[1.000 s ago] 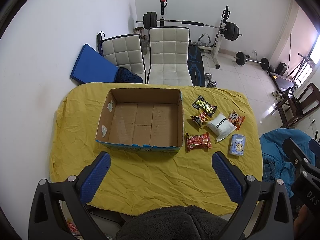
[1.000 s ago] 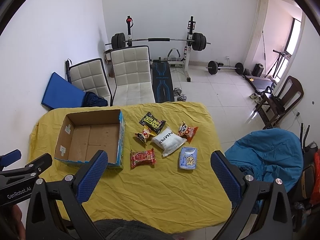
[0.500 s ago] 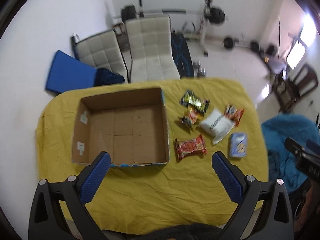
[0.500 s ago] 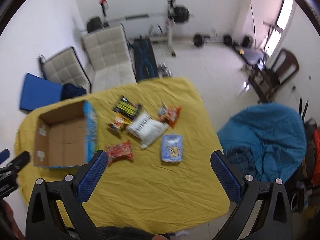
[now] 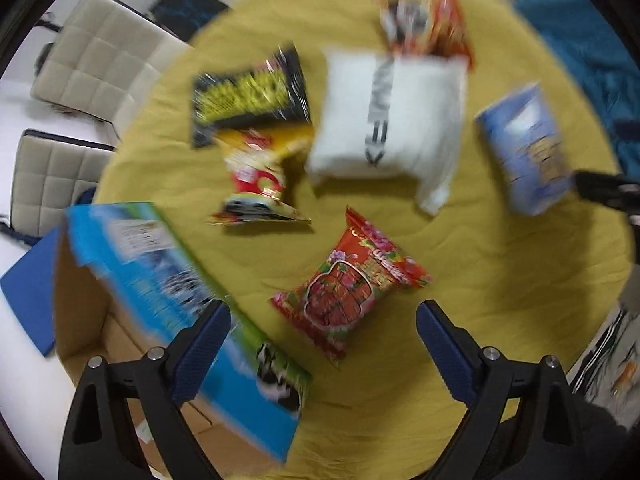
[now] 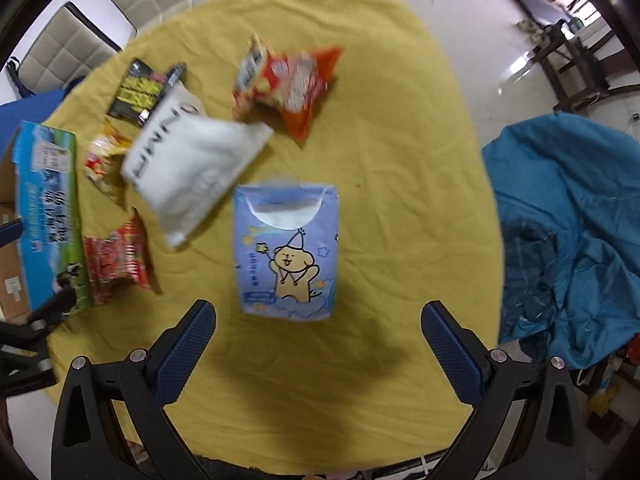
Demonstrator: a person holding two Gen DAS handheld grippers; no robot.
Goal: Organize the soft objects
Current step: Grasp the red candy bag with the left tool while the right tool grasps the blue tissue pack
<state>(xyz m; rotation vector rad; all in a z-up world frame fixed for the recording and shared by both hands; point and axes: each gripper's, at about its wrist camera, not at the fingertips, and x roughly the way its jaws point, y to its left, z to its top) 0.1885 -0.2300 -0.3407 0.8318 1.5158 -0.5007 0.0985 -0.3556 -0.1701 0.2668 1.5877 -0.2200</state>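
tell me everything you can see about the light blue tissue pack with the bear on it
The light blue tissue pack is a soft rectangular plastic-wrapped pack lying flat on the yellow cloth. Its face shows a cartoon bear in a pointed hat holding a star wand, with stars and clouds around it and a white half-round opening flap near the far end. It lies apart from the other packets, right of the white pouch, centred ahead of the open right tool, untouched.

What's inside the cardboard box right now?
The cardboard box shows only bare brown floor where visible. Its printed blue wall and the left hand-held gripper cover much of the interior, so that part can't be checked.
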